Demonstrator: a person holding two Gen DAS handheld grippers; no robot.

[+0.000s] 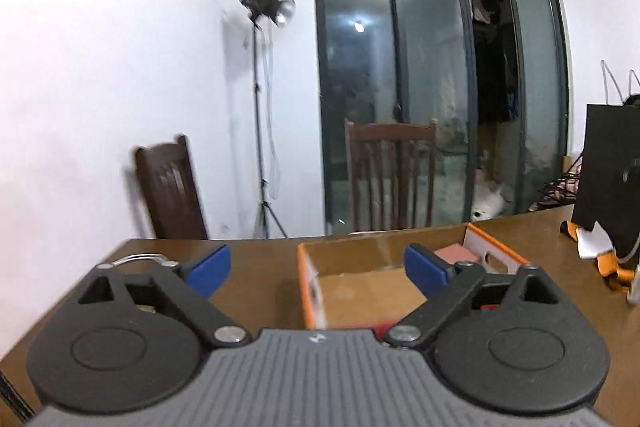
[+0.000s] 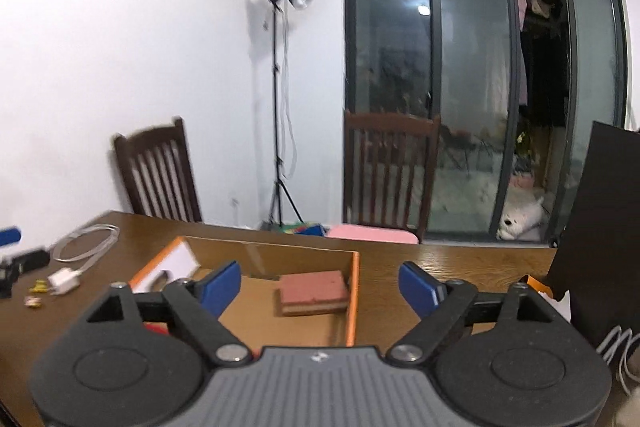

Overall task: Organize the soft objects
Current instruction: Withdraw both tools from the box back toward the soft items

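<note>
On the brown table [image 2: 460, 267] an orange-edged cardboard box [image 2: 354, 291] holds a flat pinkish-red sponge block [image 2: 312, 291]; both grippers' jaws gape wide, empty.

Ahead of our left claw [image 1: 316, 269], spread wide and holding nothing, the cardboard box [image 1: 312, 283] stands open-topped, its orange near wall the only barrier; bare tabletop [image 1: 260, 267] lies to its left. To its right a black bag [image 1: 608, 179] rises tall, blocking that side. Our right claw [image 2: 320, 285], likewise wide apart, hovers over the same box, where a pink sponge block [image 2: 312, 293] fills the floor beside the right wall. Left of it, a white cable [image 2: 86, 243] and charger [image 2: 64, 283] clutter the tabletop.
</note>
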